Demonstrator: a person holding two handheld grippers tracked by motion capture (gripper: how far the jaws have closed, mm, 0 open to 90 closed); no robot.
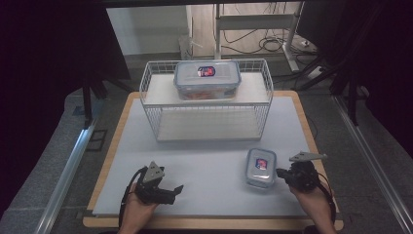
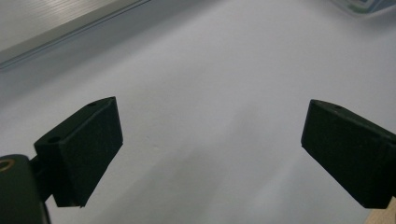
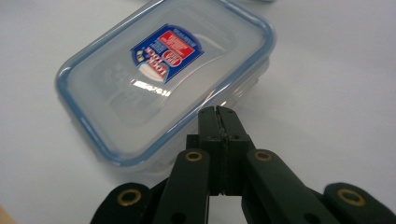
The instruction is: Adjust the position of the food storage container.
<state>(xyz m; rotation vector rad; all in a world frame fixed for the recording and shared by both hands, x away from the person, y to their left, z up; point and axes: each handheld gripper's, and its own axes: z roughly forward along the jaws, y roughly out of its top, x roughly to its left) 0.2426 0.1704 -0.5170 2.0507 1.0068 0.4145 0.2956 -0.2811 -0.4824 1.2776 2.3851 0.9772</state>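
Risk: right gripper has its jaws pressed together, tips right at the long side of the small container, touching or just short of it, can't tell which. Nothing is pinched. The container sits on the white mat, near-right, lid on, apart from the wire rack at the far middle.

My read: this looks like a nudge with closed tips. Failure modes:
1. Tips meet the side off-centre, so the box spins instead of sliding straight.
2. Tips ride up over the lid rim or catch a latch, so the box tilts or skips.
3. Light plastic on a smooth mat means a hard push could send it left farther than wanted.
4. If a grasp is the aim, the jaws have to spread first. Closed like this they only shove it.

Left gripper has its jaws spread wide over bare mat, near-left, holding nothing, so nothing steadies the box. The big container on the rack's top shelf is well apart, no collision risk.
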